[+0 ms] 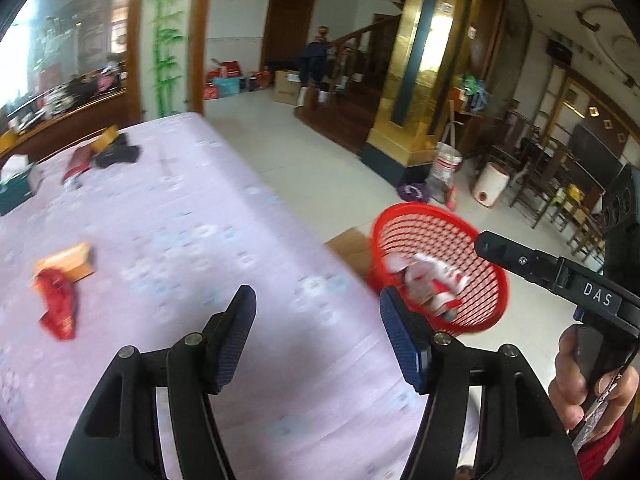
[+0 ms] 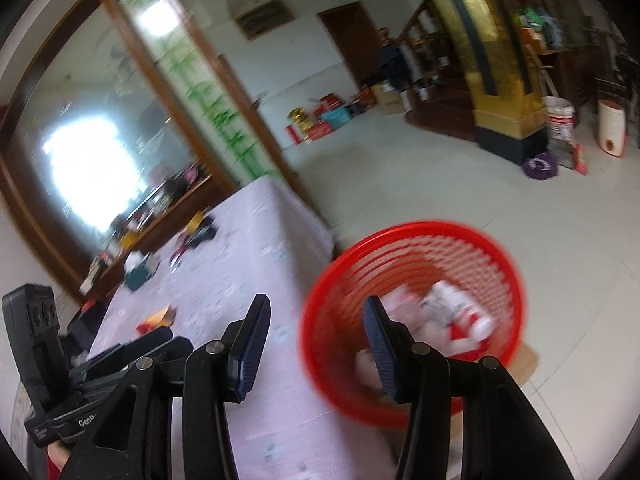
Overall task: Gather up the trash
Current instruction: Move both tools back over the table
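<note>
A red mesh basket (image 1: 472, 236) stands beside the table's right edge and holds white and red crumpled wrappers (image 1: 428, 280); it also shows in the right wrist view (image 2: 332, 304). My left gripper (image 1: 316, 312) is open and empty above the lilac tablecloth (image 1: 200, 220). A red wrapper (image 1: 58, 308) lies left of it, against a small orange box (image 1: 70, 264). My right gripper (image 2: 316, 320) is open and empty, its right finger over the basket's rim. The right gripper's body (image 1: 560, 276) shows at the right of the left wrist view.
At the table's far end lie a dark cloth (image 1: 120, 154), a red packet (image 1: 78, 164) and a green tissue box (image 1: 16, 184). A brown cardboard piece (image 1: 352, 248) lies under the basket. Beyond are tiled floor, a gold pillar (image 1: 404, 80), sacks and chairs.
</note>
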`<state>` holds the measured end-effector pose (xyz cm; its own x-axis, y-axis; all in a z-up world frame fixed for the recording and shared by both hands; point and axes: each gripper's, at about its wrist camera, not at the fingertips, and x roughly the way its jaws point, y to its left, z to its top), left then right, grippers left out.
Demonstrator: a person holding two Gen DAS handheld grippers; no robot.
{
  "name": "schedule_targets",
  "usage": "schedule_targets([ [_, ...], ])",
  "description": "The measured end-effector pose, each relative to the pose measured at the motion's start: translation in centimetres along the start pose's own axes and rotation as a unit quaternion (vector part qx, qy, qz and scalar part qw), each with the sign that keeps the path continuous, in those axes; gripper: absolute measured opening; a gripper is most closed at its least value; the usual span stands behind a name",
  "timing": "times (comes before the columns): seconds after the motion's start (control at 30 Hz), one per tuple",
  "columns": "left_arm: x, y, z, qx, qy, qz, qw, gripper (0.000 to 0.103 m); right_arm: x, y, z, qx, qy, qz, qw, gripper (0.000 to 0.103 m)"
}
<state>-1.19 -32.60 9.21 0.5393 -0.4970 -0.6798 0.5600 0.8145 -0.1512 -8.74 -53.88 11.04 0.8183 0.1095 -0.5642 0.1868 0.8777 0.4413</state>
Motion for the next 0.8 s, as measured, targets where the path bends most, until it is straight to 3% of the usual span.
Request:
schedule_targets([
  [0.23,-3.4,7.6,-1.6,-0.048,-0.006,0.076,0.9959,0.067,2.9,5.4,-2.1,-0.054,0.042,0.031,0.997,0.054],
  [0.43,-4.0,17.4,-2.0,-0.130,0.009,0.169,0.9769,0.068,4.5,8.7,-3.3,-0.083,0.064,0.053,0.993,0.054],
  [0.57,-2.2,22.1,-2.4,-0.180,0.032,0.169,0.9685,0.068,5.1,9.8,-3.8,-0.095,0.073,0.060,0.991,0.054],
  [0.8,2.1,24.3,-1.9,-0.184,0.065,0.181,0.9639,0.068,5.9,10.4,-4.1,-0.105,0.082,0.058,0.989,0.054],
])
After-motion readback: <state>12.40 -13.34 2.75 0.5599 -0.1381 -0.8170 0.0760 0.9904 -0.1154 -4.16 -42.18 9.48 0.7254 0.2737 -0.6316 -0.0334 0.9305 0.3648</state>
